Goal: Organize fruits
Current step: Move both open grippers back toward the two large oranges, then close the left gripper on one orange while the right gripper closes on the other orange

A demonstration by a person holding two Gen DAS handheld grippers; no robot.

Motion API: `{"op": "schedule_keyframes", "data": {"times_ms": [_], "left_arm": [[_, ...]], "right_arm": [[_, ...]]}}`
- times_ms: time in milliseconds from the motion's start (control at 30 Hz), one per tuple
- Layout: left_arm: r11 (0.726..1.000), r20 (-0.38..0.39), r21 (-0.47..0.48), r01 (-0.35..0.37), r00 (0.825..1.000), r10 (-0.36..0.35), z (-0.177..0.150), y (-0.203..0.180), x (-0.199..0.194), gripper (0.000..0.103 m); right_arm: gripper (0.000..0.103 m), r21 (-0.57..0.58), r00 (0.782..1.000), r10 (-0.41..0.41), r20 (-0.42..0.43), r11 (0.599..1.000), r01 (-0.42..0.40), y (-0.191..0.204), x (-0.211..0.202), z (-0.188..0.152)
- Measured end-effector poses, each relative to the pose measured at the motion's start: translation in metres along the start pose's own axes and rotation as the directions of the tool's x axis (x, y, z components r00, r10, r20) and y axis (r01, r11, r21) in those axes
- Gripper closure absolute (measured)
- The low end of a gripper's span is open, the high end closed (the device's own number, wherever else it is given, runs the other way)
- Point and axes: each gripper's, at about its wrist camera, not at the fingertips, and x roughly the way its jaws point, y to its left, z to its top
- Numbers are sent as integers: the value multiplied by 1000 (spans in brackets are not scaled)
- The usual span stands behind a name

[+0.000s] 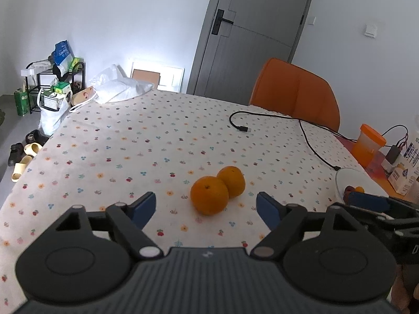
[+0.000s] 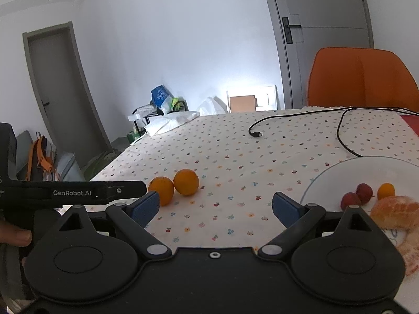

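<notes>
Hovering low over the flowered tabletop (image 1: 104, 141), the left gripper (image 1: 205, 208) has its blue pads spread apart with nothing pinched between them, and two oranges (image 1: 217, 191) sit right ahead of it, touching each other. The nearer orange (image 1: 209, 195) lies between the lines of the two pads but just beyond their tips, no contact showing; the farther orange (image 1: 232, 181) leans against it from behind and to the right. Over on the right, the right gripper (image 2: 216, 206) is also wide open and empty, poised above bare cloth. From its camera the same pair of oranges lies off to the left, and the left gripper's dark body reaches in along the left edge with a fingertip of the person's hand (image 2: 15, 235) wrapped under it. To the right sits a white plate (image 2: 340, 172) carrying two small red fruits (image 2: 357, 196), a small orange fruit (image 2: 386, 190) and a peeled citrus (image 2: 395, 214) at its near rim. A black cable (image 1: 301, 125) snakes across the far side of the tabletop, an orange chair (image 1: 296, 91) stands behind it, and an orange-lidded cup (image 1: 368, 144) waits at the right edge by a milk carton (image 1: 404, 175).
</notes>
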Motion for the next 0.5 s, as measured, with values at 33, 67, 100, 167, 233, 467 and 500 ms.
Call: {"op": "schedule_keyframes", "data": {"times_ms": [33, 67, 100, 167, 233, 467, 500], "left_arm": [[1000, -4, -4, -1, 1000, 1, 0, 1, 2, 26], [1000, -6, -9, 2, 1000, -2, 1, 2, 4, 28], [1000, -8, -14, 8, 1000, -8, 2, 3, 5, 29], [1000, -9, -16, 12, 1000, -13, 3, 4, 9, 32], [1000, -14, -16, 21, 1000, -21, 5, 4, 13, 36], [999, -39, -16, 33, 999, -34, 8, 3, 30, 45], [999, -45, -16, 36, 998, -36, 8, 3, 33, 46]], "right_arm": [[10, -4, 1000, 2, -4, 1000, -2, 1, 2, 1], [10, -8, 1000, 4, -7, 1000, -4, 1, 4, 3], [10, -13, 1000, 5, -10, 1000, -5, 2, 5, 4], [11, -19, 1000, 6, -17, 1000, -7, 3, 9, 8], [13, -24, 1000, 9, -24, 1000, -10, 4, 13, 10], [22, -25, 999, 9, -50, 1000, -10, 3, 28, 14], [22, -25, 999, 9, -53, 1000, -11, 3, 29, 14]]}}
